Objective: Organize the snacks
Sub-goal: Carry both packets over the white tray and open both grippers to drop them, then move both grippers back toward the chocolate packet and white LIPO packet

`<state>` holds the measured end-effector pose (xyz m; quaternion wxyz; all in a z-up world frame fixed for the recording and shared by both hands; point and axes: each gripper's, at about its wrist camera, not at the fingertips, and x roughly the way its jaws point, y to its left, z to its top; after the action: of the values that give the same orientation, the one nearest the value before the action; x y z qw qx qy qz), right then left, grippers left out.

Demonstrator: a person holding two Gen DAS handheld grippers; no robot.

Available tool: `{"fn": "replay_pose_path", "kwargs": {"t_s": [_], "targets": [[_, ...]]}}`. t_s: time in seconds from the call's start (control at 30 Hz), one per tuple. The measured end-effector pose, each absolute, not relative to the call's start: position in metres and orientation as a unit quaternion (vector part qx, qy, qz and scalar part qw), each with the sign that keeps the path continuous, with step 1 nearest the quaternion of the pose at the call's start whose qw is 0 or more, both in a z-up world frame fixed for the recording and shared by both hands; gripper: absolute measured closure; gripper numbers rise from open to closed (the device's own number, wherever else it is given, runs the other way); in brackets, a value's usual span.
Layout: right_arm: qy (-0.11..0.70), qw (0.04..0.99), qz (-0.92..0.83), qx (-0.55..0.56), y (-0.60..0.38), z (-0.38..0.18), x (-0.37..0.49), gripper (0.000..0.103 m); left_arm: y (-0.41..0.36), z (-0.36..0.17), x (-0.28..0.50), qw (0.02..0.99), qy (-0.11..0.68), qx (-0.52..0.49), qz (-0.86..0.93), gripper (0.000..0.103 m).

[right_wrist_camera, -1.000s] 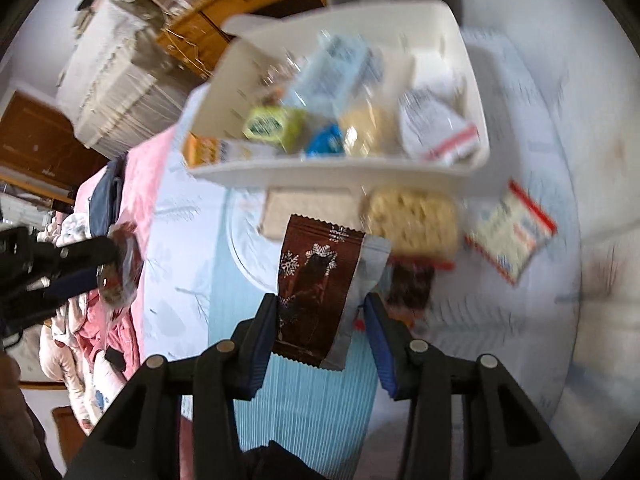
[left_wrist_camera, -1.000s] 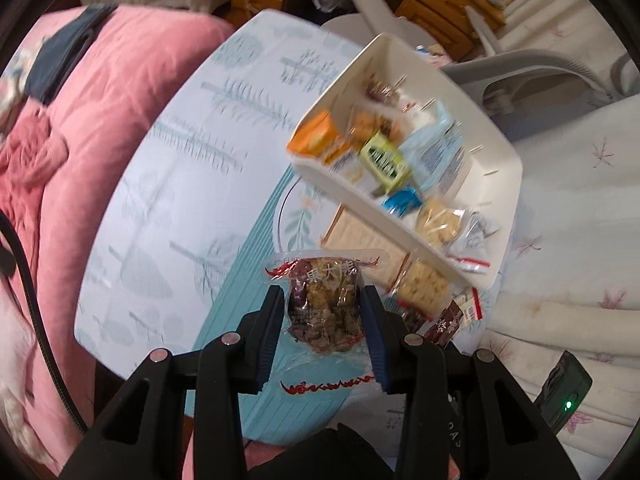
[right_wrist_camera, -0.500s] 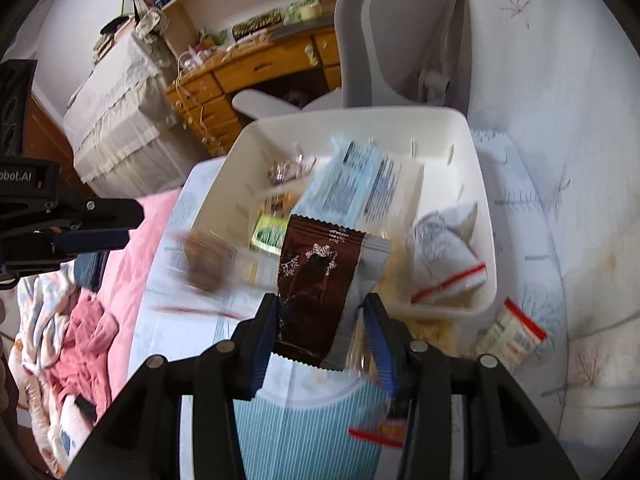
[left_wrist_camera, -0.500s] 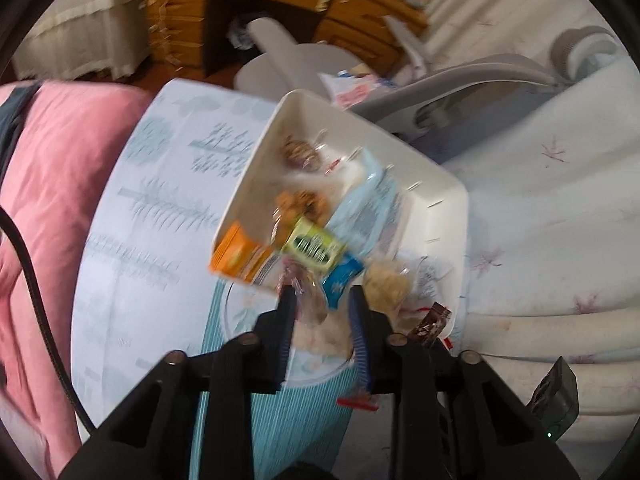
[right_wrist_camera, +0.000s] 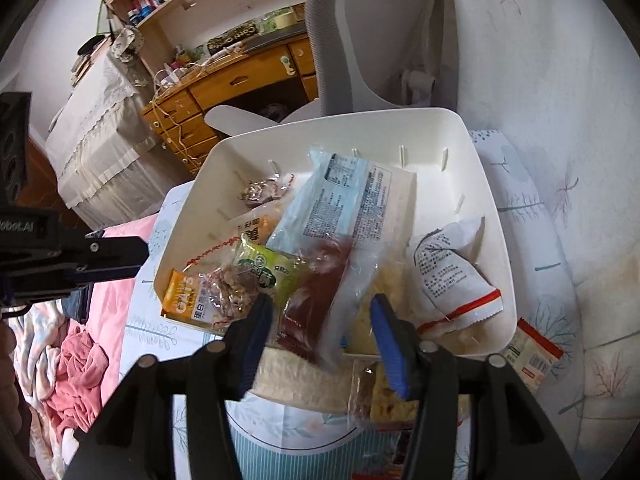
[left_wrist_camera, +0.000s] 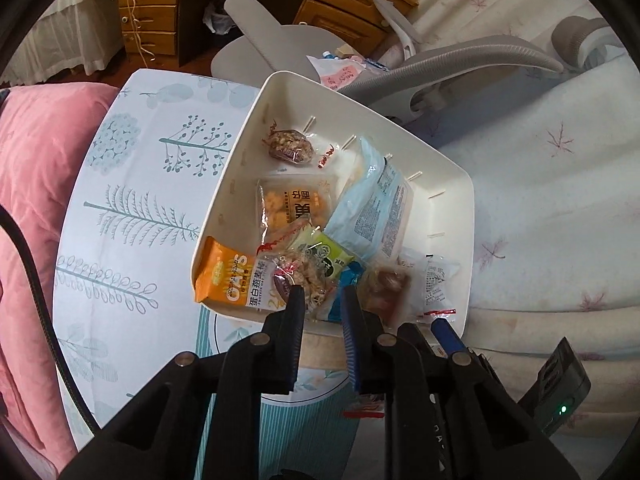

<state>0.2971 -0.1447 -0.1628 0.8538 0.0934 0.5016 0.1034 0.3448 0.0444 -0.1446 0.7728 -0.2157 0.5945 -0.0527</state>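
I take the white rectangular plastic bin [right_wrist_camera: 486,216] as my landmark. It sits on the leaf-printed tablecloth [left_wrist_camera: 132,208]. In it, the orange oats packet [right_wrist_camera: 182,298] leans over the near left corner, the pale blue printed pouch [right_wrist_camera: 340,200] lies across the middle, and the white sachet with a red stripe [right_wrist_camera: 452,276] lies at the right. Behind the bin stand the grey office chair [right_wrist_camera: 380,32] and the wooden desk [right_wrist_camera: 240,76]. Left of it lies the pink quilt [left_wrist_camera: 32,168].

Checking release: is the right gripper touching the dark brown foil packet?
Cannot tell: right wrist view shows the right gripper open, but the blurred brown packet nears one finger.
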Motion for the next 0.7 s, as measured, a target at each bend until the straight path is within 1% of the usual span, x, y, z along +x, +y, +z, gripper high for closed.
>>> {"fn": "replay_pose_path", "kwargs": {"t_s": [0.03,0.07,0.57,0.7], "targets": [[0.502,0.854,0.101,0.096,-0.146,-0.162,0.297,0.036,0.044,-0.144,0.344,0.773,0.594,-0.215,-0.056,0.086],[0.501,0.854,0.097,0.099,-0.147,-0.162,0.295,0.031,0.044,-0.143,0.342,0.774,0.593,-0.214,-0.059,0.086],[0.495,0.855,0.071,0.134,-0.182,-0.132,0.266,0.030,0.013,-0.118,0.292,0.784,0.583,-0.196,-0.083,0.086],[0.499,0.852,0.065,0.148,-0.198,-0.126,0.258,0.025,-0.002,-0.116,0.274,0.783,0.586,-0.191,-0.086,0.085]]}}
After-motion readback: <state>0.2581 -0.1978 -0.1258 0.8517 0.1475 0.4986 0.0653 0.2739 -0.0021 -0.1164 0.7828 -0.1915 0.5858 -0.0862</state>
